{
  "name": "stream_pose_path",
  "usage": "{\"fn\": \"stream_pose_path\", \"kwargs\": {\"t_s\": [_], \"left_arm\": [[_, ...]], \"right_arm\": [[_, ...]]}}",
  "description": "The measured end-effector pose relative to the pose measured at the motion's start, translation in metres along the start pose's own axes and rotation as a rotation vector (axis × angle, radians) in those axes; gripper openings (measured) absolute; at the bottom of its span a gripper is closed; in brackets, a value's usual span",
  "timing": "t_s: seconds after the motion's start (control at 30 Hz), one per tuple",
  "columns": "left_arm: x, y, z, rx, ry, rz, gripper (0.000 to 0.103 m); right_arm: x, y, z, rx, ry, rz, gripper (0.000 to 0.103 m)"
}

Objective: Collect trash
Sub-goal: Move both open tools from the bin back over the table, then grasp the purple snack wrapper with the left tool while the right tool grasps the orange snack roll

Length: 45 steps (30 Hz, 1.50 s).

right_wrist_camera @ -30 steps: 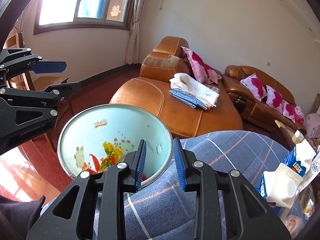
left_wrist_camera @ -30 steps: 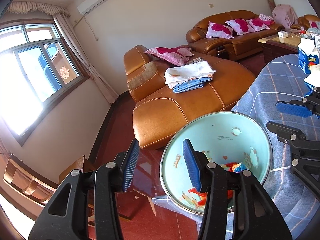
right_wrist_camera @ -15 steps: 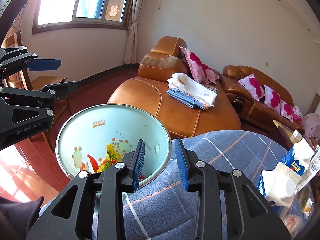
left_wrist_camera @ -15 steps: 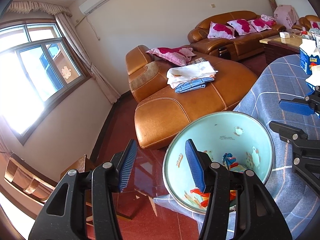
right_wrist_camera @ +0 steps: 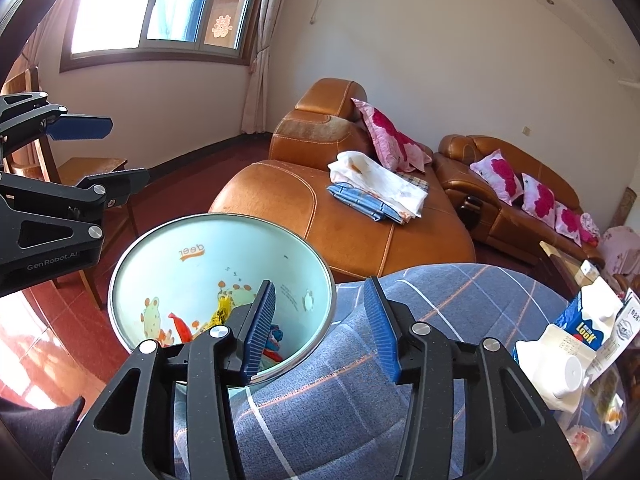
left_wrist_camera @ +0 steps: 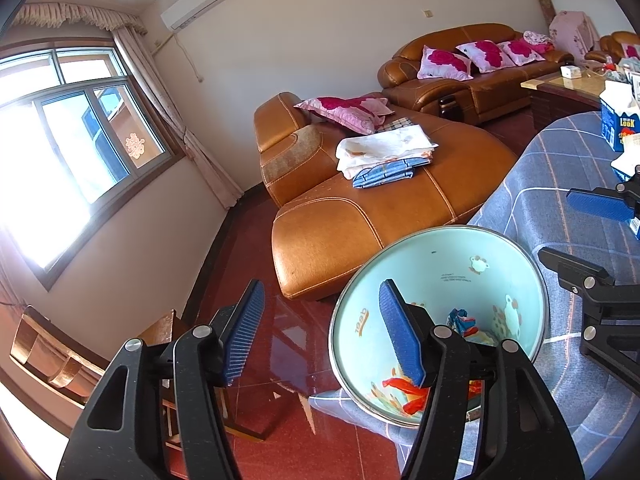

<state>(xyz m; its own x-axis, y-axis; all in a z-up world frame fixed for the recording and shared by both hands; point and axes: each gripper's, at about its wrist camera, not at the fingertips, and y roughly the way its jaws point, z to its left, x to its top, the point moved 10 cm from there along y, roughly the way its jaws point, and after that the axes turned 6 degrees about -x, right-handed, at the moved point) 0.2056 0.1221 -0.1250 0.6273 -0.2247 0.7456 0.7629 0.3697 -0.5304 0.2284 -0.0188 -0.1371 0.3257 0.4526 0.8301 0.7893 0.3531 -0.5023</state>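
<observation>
Trash in the bin, both grippers letting go

The pale blue bin point(right_wrist_camera: 168, 264) stands at the edge of the blue plaid-covered bench point(right_wrist_camera: 440, 304), colourful wrappers point(left_wrist_camera: 464, 322) lying at its bottom. Over the bin's rim, the right gripper point(right_wrist_camera: 320, 324) has its fingers opening, empty; beside the bin, the left gripper point(left_wrist_camera: 320, 332) likewise spreads, nothing between them.

Left gripper point(left_wrist_camera: 320, 330) jaws opening, nothing between them; right finger overlaps mint trash bin point(left_wrist_camera: 436, 256) holding wrappers point(left_wrist_camera: 464, 320), beside blue checked cloth point(left_wrist_camera: 560, 184).
</observation>
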Motion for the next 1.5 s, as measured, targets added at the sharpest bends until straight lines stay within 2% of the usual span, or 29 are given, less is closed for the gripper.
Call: {"fn": "stream_pose_path", "kwargs": {"t_s": [0.2,0.27,0.33,0.5,0.63,0.73,0.93,1.23,1.5], "left_arm": [[0.002,-0.004,0.0,-0.003,-0.002,-0.01,0.065],[0.003,-0.008,-0.002,-0.014,-0.01,-0.015,0.073],[0.005,-0.013,-0.007,-0.024,-0.009,-0.027,0.077],[0.011,-0.027,-0.037,-0.094,0.018,-0.056,0.077],[0.017,-0.042,-0.072,-0.169,0.045,-0.08,0.078],[0.022,-0.057,-0.105,-0.227,0.084,-0.106,0.082],[0.026,-0.083,-0.169,-0.334,0.157,-0.134,0.083],[0.027,-0.11,-0.239,-0.418,0.248,-0.158,0.083],[0.001,-0.103,-0.295,-0.484,0.346,-0.098,0.081]], "right_arm": [[0.001,-0.005,-0.005,-0.028,0.017,-0.014,0.052],[0.0,-0.007,-0.011,-0.038,0.04,-0.011,0.052],[-0.001,-0.012,-0.02,-0.064,0.067,-0.004,0.054],[-0.012,-0.049,-0.059,-0.133,0.17,-0.006,0.06],[-0.043,-0.083,-0.106,-0.249,0.246,0.024,0.067],[-0.083,-0.105,-0.143,-0.348,0.326,0.083,0.068],[-0.156,-0.149,-0.2,-0.499,0.485,0.164,0.073],[-0.203,-0.181,-0.227,-0.577,0.585,0.197,0.076],[-0.218,-0.185,-0.231,-0.574,0.63,0.213,0.079]]}}
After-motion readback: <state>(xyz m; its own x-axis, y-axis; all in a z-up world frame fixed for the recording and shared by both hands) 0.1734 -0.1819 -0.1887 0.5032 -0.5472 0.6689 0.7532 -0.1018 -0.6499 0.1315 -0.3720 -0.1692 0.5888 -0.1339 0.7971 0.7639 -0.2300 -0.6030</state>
